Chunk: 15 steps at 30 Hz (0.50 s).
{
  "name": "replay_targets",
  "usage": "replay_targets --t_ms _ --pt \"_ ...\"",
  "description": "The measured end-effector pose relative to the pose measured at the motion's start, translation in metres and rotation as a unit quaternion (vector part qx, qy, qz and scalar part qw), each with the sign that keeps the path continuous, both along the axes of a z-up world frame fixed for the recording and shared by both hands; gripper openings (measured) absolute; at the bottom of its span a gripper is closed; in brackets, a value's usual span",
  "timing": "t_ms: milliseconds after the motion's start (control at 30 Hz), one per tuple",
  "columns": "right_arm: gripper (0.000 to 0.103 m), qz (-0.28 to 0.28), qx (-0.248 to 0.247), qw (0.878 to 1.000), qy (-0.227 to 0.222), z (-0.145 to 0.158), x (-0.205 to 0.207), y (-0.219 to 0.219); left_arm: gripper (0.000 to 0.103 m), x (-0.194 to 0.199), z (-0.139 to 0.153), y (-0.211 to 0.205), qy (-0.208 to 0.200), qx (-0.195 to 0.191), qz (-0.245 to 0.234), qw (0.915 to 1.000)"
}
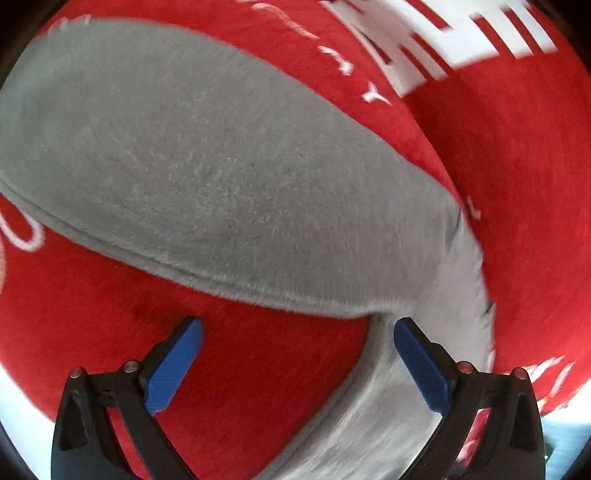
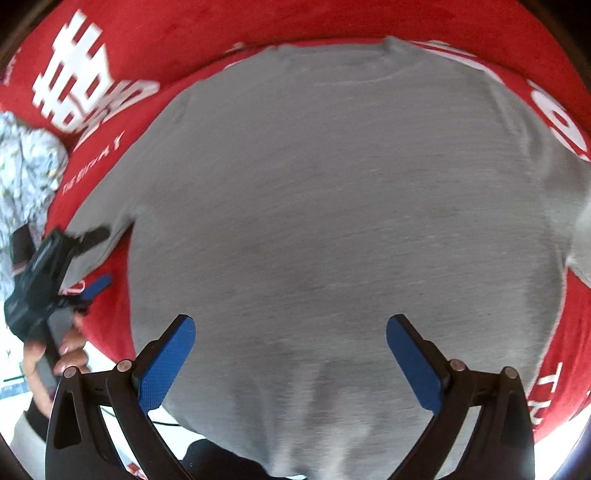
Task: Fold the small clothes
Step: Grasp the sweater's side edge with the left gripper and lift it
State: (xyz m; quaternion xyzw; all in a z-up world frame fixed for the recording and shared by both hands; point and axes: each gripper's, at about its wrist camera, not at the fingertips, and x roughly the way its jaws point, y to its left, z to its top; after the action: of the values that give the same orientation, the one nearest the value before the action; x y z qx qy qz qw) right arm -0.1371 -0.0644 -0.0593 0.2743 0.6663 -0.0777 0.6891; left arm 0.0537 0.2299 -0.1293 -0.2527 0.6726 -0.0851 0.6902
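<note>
Both tongs gape empty: left tongs (image 1: pixel 297 363) near the grey shirt's (image 2: pixel 343 221) sleeve (image 1: pixel 221 184) should pinch its cuff edge cleanly; right tongs (image 2: pixel 290 360) hover above the body.

Red plush cloth (image 2: pixel 332 22) with big white block lettering (image 2: pixel 77 74) at upper left of the right wrist view, smaller white text (image 2: pixel 92 162) below it, white round marks (image 2: pixel 561 122) at upper right; same red cloth (image 1: pixel 517 184) fills the left wrist view, white lettering (image 1: pixel 443 37) at top right, blurred. Pale patterned fabric (image 2: pixel 26 173) at left edge of the right wrist view; white surface (image 2: pixel 110 369) showing at lower left.
</note>
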Motion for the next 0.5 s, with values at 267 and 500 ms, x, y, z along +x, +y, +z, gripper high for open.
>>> replay_targets --t_ms 267,500 --pt "0.103 0.015 -0.013 1.000 -0.013 0.017 0.011 0.012 0.103 0.029 0.034 0.044 -0.088 0.037 0.055 0.9939" --pt "0.103 0.008 -0.012 1.000 -0.011 0.014 0.010 0.015 0.103 0.030 0.035 0.137 -0.083 0.097 0.122 0.9843"
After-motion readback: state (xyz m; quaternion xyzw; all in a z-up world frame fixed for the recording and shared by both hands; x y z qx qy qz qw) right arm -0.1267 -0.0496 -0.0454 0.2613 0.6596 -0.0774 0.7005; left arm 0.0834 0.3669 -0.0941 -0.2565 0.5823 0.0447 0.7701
